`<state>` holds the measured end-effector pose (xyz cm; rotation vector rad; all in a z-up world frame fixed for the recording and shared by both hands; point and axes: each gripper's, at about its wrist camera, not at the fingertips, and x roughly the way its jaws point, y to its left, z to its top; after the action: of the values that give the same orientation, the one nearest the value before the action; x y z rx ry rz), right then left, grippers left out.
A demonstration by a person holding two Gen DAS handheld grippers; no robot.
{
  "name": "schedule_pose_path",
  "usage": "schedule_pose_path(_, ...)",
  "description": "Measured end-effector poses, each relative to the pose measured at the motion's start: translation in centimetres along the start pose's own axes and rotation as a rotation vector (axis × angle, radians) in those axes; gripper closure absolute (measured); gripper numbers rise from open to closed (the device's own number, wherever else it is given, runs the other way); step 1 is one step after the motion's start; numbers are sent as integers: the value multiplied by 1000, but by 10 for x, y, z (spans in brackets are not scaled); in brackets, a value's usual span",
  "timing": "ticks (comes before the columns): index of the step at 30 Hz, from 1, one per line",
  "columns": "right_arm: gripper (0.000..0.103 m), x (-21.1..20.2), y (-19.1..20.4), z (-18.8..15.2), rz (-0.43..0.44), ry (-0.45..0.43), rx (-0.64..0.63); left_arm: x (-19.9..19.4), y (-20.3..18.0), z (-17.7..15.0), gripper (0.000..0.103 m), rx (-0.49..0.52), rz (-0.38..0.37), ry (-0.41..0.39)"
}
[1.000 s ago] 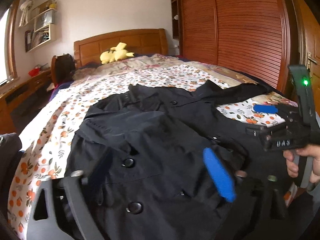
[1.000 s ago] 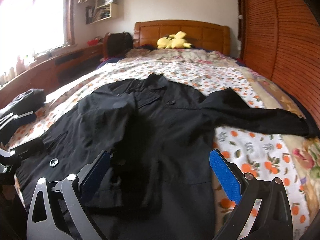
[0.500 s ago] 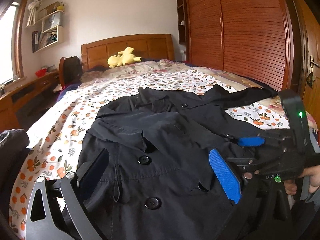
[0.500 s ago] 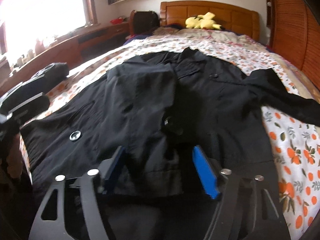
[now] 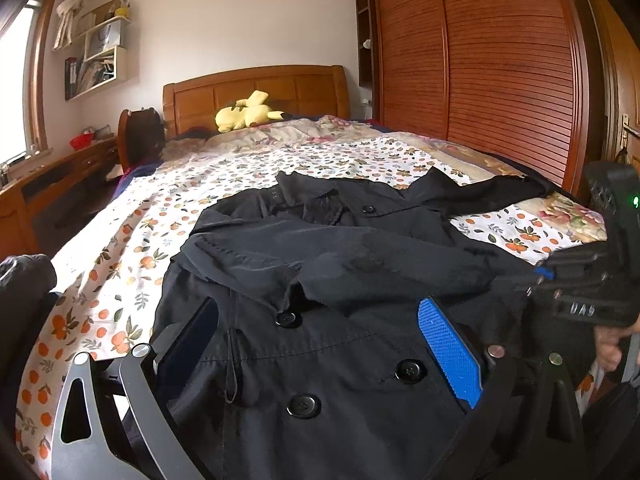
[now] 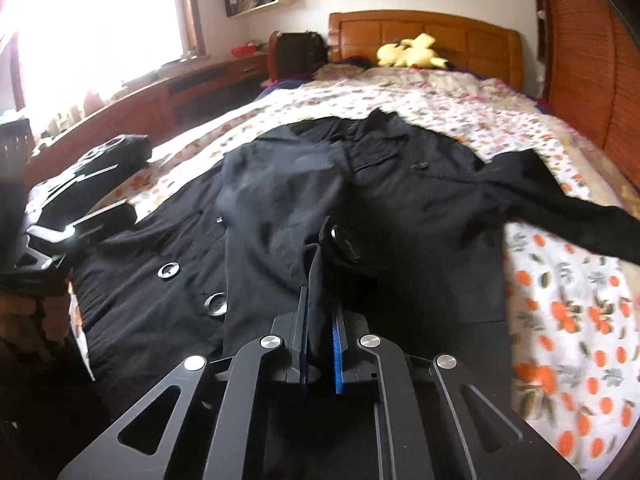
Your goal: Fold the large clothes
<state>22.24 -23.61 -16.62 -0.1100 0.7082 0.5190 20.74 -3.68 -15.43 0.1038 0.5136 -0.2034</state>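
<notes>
A black buttoned coat (image 5: pixel 340 248) lies front up on the flowered bed sheet (image 5: pixel 120 240), one sleeve (image 6: pixel 560 208) stretched out to the right. In the left wrist view my left gripper (image 5: pixel 320 340) is open, its fingers spread over the coat's lower front near the buttons. My right gripper (image 6: pixel 320 320) is closing on an upright fold of the coat (image 6: pixel 280 184) near its middle, and both pads press on the cloth. From the left wrist view the right gripper (image 5: pixel 538 276) sits at the coat's right side, held by a hand (image 5: pixel 608 348).
A yellow plush toy (image 5: pixel 248 114) rests by the wooden headboard (image 5: pixel 256 88). Slatted wardrobe doors (image 5: pixel 480 80) run along the right of the bed, and a wooden desk (image 5: pixel 48 184) along the left under the window. A dark bundle (image 5: pixel 24 280) lies at the bed's left edge.
The right gripper's jaws went from wide open to closed on a fold of the coat, after moving in over it. The left gripper stays open in about the same place.
</notes>
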Motion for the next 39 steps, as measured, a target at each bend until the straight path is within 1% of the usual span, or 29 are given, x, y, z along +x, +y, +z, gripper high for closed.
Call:
schedule_pose_path(4,96,-8,-15,0,-83,-15,9,2,-3,-1,2,10,1,4)
schedule_pose_path(6,96,-7,-22,-2,-153,-12,2,3,-4,-1,2,13,2,7)
schedule_pose_path(10,94,-7,-34,-4,-197,-13,19,3,-3,-2,2,13,1,8)
schedule_pose_path(11,90,-9,-35,-4,-213,-21,19,3,-3,-2,2,12,-1,9)
schedule_pose_path(13,61,-16,-38,-3,-230,-58,32,3,-3,-2,2,11,-5,11)
schedule_pose_path(14,59,-20,-37,-2,-235,-74,36,3,-4,-2,2,12,-5,12)
schedule_pose_path(17,59,-29,-36,1,-220,-120,46,4,-5,-2,2,14,-10,13)
schedule_pose_path(20,59,-29,-31,3,-176,-144,38,3,-7,-2,2,17,-15,12)
schedule_pose_path(23,59,-16,-22,0,-131,-115,18,3,-8,-1,2,16,-20,14)
schedule_pose_path(27,59,7,-15,-7,-121,-55,3,-2,-9,2,2,7,-37,18)
schedule_pose_path(31,59,31,-19,-16,-125,22,13,-15,-13,12,2,8,-48,-2)
schedule_pose_path(34,58,36,-22,-20,-118,36,24,-25,-14,21,2,4,-60,-15)
schedule_pose_path(39,58,36,-22,-21,-117,36,25,-30,-18,36,2,41,-45,-34)
